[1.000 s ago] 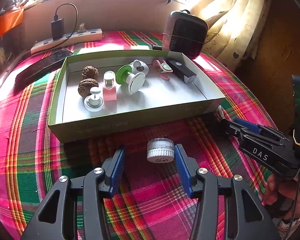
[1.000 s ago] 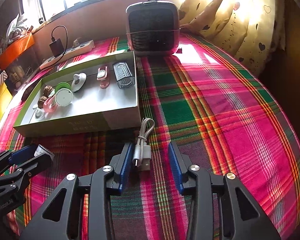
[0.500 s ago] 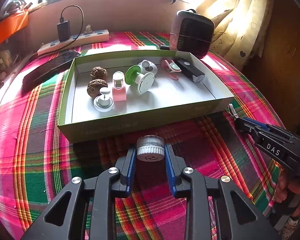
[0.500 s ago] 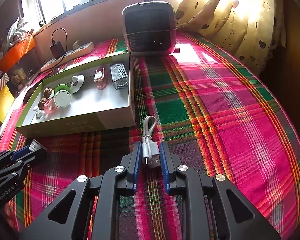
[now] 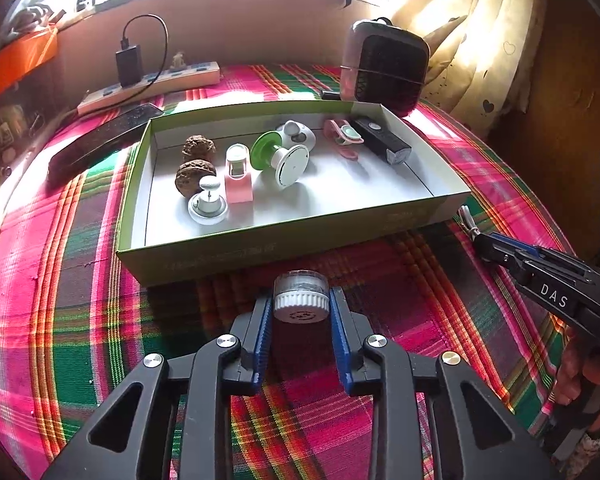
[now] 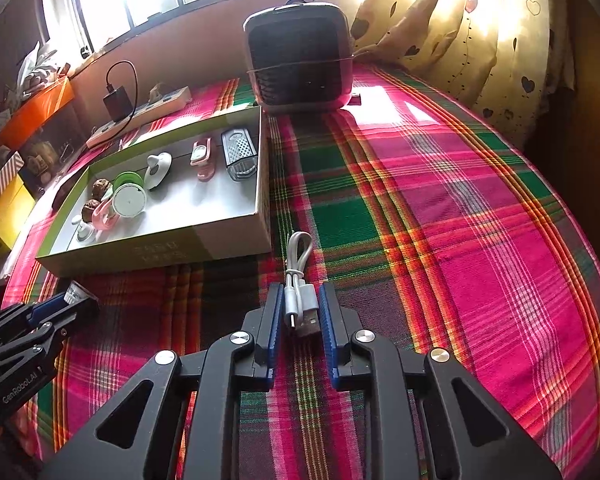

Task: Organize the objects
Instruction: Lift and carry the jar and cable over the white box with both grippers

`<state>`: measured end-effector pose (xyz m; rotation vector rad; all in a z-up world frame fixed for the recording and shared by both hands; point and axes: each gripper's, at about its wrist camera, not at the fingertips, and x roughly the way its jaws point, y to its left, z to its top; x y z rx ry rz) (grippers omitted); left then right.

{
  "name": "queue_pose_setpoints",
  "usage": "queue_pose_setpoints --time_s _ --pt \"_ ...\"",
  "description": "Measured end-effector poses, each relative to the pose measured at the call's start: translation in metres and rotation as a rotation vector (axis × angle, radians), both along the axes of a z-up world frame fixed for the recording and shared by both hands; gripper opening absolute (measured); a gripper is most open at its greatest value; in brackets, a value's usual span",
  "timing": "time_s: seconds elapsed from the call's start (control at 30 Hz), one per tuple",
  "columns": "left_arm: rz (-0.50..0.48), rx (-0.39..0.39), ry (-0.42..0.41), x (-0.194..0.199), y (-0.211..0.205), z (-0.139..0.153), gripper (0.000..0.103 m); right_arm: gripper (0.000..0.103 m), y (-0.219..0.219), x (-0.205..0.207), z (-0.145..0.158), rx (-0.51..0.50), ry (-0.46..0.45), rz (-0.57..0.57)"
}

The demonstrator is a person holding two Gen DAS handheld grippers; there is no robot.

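The white cable (image 6: 300, 280) lies folded, its long axis pointing away toward the green box (image 6: 228, 246), plugs pinched by the right tongs (image 6: 300, 320). The left tongs (image 5: 301, 312) pinch the small jar (image 5: 301, 296) upright, now closer to the box than half a second ago. Both tongs reach forward, low over the plaid cloth (image 6: 460, 220).

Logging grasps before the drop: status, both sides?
Left hand-held gripper shut on jar. Right hand-held gripper shut on cable. Box just ahead, near wall between.
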<state>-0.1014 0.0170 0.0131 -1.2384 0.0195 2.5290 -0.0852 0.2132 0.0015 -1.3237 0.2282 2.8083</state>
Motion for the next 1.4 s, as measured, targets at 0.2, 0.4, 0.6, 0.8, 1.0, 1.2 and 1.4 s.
queue_pose_setpoints --time_s 0.2,0.4,0.6,0.8,1.0,1.2,1.4 --pt "0.000 -0.001 0.000 0.000 0.000 0.000 0.025 0.018 0.002 0.001 0.000 -0.012 0.002 -0.001" --pt "0.004 0.005 -0.001 0.000 0.000 0.000 0.025 0.017 0.002 0.001 0.000 -0.026 0.006 0.010" --pt "0.007 0.006 0.001 0.000 -0.001 0.000 0.025 0.017 0.003 0.001 0.000 -0.041 0.008 0.018" --pt "0.006 0.005 0.006 0.000 -0.001 0.003 0.025 0.017 0.004 0.002 0.001 -0.046 0.010 0.016" --pt "0.009 0.002 0.018 0.002 -0.001 0.006 0.025 0.017 0.004 0.003 0.002 -0.059 0.020 0.019" --pt "0.008 0.003 0.030 0.004 -0.001 0.011 0.025 0.017 0.007 0.006 0.007 -0.062 0.036 0.011" --pt "-0.007 0.010 0.050 0.008 0.003 0.019 0.025 0.017 0.011 0.009 0.016 -0.071 0.058 0.007"
